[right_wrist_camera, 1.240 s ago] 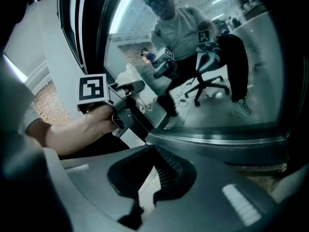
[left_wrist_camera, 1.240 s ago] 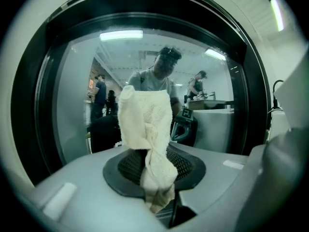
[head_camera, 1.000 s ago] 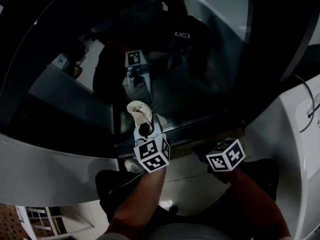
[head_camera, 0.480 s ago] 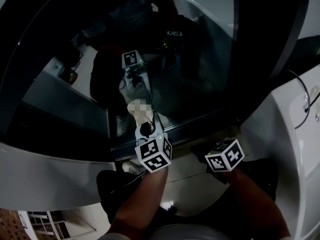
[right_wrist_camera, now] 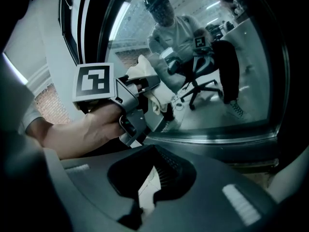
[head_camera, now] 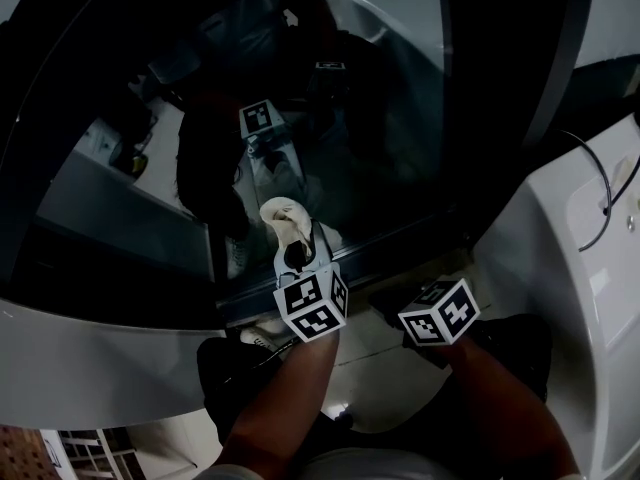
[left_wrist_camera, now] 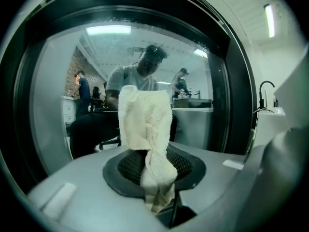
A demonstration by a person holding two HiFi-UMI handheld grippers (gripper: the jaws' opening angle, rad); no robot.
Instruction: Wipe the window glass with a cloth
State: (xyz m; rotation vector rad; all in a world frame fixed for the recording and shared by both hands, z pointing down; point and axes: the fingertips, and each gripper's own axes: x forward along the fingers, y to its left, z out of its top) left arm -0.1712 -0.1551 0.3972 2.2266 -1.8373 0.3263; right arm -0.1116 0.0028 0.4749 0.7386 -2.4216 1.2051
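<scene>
Head view: L tool (head_camera: 292,256), clamping cloth (head_camera: 282,216), barely shifted on glass (head_camera: 380,148), so wipe's hardly advanced; R tool (right_wrist_camera: 145,187) ajar, empty.

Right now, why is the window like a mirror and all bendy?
Head view: very dim, so the dark window glass mirrors the room. Left gripper view: brighter; ceiling lights glare on the glass, the cloth is sharp. Both gripper views: wide lenses bend the window frame round.
</scene>
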